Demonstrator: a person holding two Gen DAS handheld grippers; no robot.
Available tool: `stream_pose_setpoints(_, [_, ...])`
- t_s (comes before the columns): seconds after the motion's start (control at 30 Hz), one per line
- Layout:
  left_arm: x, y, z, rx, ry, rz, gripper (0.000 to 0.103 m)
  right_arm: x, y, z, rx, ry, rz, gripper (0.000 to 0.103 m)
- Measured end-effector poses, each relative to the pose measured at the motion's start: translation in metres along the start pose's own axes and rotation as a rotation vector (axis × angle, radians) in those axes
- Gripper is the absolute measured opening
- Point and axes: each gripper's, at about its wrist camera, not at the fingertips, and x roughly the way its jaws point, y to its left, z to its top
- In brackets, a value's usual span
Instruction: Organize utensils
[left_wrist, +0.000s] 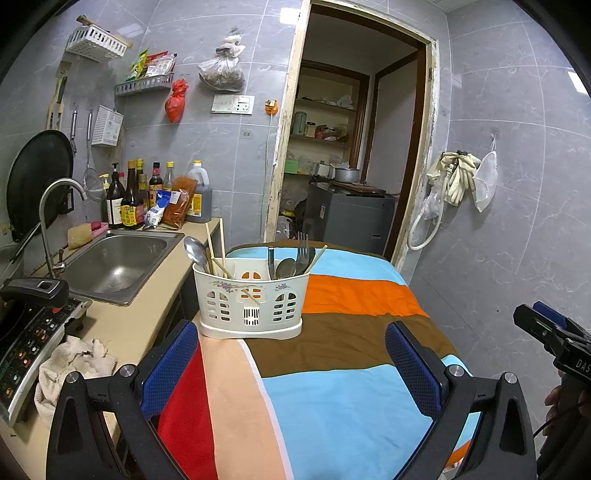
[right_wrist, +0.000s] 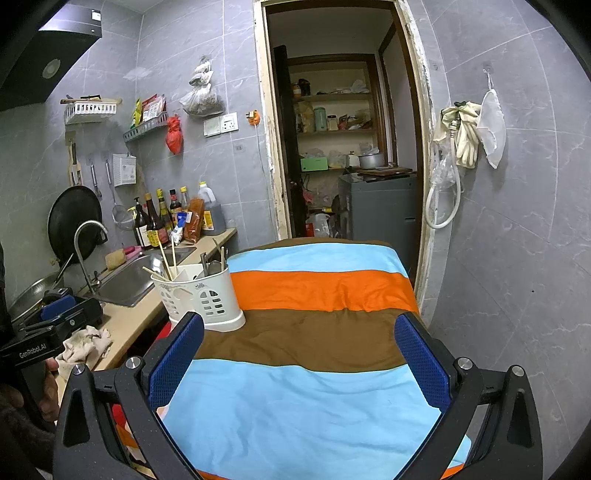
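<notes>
Both the left hand-held gripper (left_wrist: 291, 365) and right hand-held gripper (right_wrist: 299, 358) hang apart, empty, short of the utensil caddy (left_wrist: 251, 299), its cutlery already sorted upright.

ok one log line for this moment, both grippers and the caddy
left gripper: open, empty | right gripper: open, empty | utensil caddy: upright on striped cloth, utensils inside

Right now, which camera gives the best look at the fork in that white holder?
The left wrist view: the fork stands tines-up, facing the camera in the utensil holder. In the right wrist view the holder sits off to the side and the fork cannot be made out.
</notes>
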Motion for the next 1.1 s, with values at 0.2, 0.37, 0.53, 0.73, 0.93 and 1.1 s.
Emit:
stream_pose_setpoints(0.2, [-0.001,0.001,-0.002,0.0,0.0,-0.001,0.102,0.003,0.005,-0.003,-0.004,0.004,0.003,0.101])
stream_pose_setpoints(0.37, [-0.001,0.001,-0.001,0.0,0.0,-0.001,0.102,0.004,0.008,-0.004,-0.004,0.007,0.002,0.101])
stream_pose_setpoints(0.53, [0.0,0.001,-0.002,0.0,0.001,0.0,0.102,0.007,0.009,-0.005,-0.007,0.012,0.006,0.101])
stream_pose_setpoints(0.73, [0.0,0.003,-0.002,-0.002,0.001,-0.001,0.102,0.01,0.009,-0.006,-0.008,0.016,0.007,0.101])
stream_pose_setpoints(0.93, [0.001,0.009,-0.005,-0.006,0.012,0.009,0.102,0.017,0.009,-0.007,-0.011,0.025,0.011,0.101])
stream_pose_setpoints(1.1, [0.008,0.013,-0.006,-0.011,0.02,0.022,0.102,0.021,0.009,-0.007,-0.011,0.037,0.013,0.101])
